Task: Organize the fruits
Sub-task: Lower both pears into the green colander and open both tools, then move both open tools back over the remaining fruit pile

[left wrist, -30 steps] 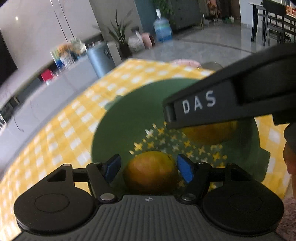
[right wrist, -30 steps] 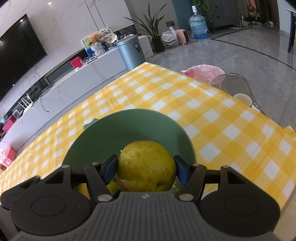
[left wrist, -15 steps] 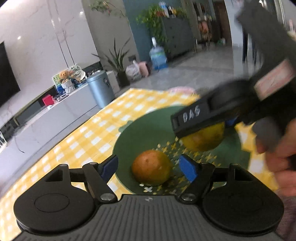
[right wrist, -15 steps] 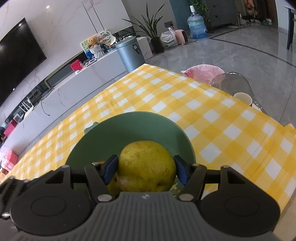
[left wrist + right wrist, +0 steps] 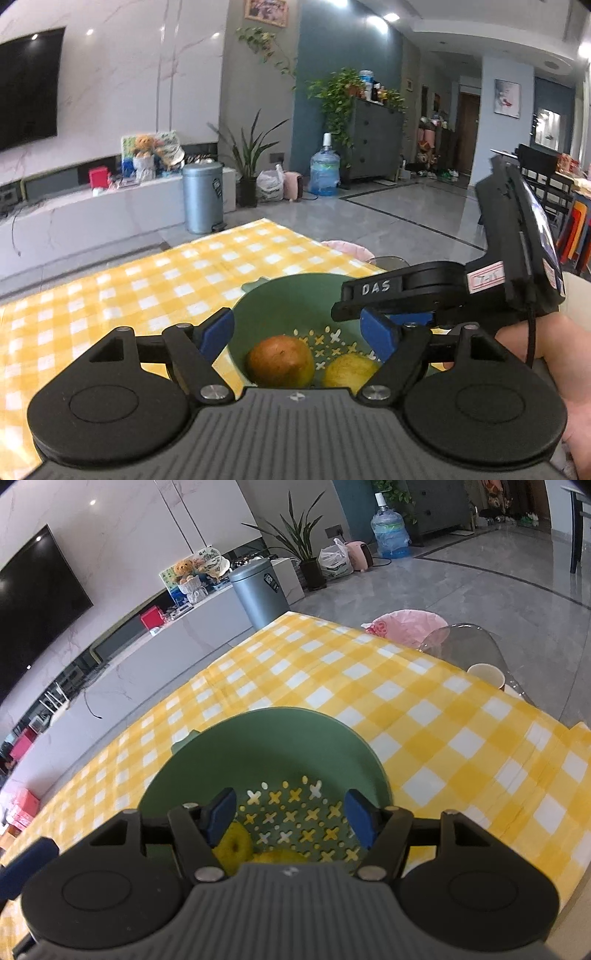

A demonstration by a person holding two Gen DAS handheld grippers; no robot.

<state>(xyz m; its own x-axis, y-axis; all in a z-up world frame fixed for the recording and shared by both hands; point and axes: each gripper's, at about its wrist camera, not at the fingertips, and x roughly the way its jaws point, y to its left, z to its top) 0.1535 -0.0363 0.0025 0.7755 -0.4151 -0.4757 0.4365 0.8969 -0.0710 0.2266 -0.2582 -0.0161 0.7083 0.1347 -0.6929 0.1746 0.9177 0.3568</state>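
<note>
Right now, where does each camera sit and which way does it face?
Left wrist: rides on the left tongs, looking shallowly down over the green colander toward the living room; shows its own opening blue pads, the right tongs and a hand.
Right wrist: rides on the right tongs, angled more steeply into the colander; shows only its own opening, empty pads.
Shared: colander, two fruits, yellow checked cloth, grey bin.

Two fruits (image 5: 280, 360), one green colander (image 5: 295, 299), two tools (image 5: 297, 332), one cup (image 5: 485, 674)
</note>
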